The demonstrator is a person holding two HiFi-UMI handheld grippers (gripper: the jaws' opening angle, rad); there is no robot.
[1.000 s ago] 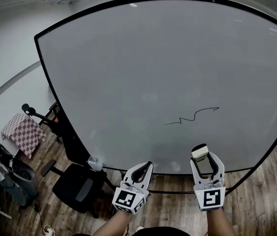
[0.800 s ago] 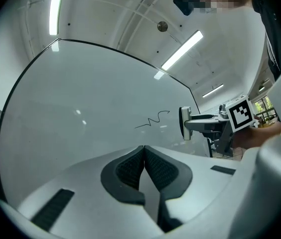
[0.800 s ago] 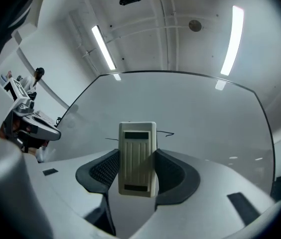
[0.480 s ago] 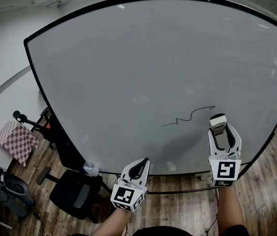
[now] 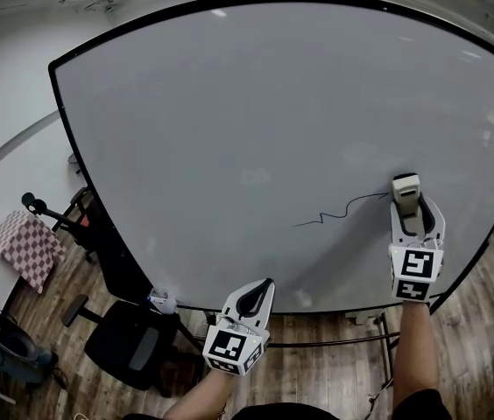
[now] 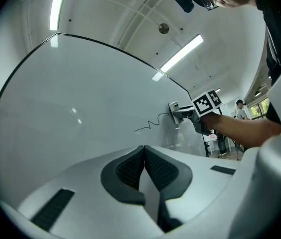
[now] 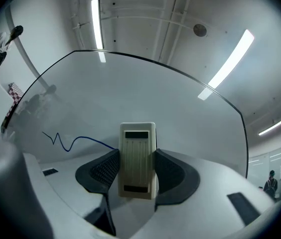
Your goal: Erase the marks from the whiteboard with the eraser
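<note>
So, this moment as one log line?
right gripper shut on beige plastic eraser at right end of dark squiggle | left gripper shut, empty | squiggle intact

Floor (image 5: 317, 376): wood planks, a black office chair (image 5: 129, 344) stood on it.
Whiteboard (image 5: 256, 103): one squiggly line (image 5: 321, 218) drawn on it.

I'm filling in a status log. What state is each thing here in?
Large white whiteboard: marked, not yet clean.
Thin dark squiggly marker line: unerased.
Cream plastic eraser: clamped, at the line's right end.
Right tongs: shut on the eraser.
Left tongs: shut, empty.
</note>
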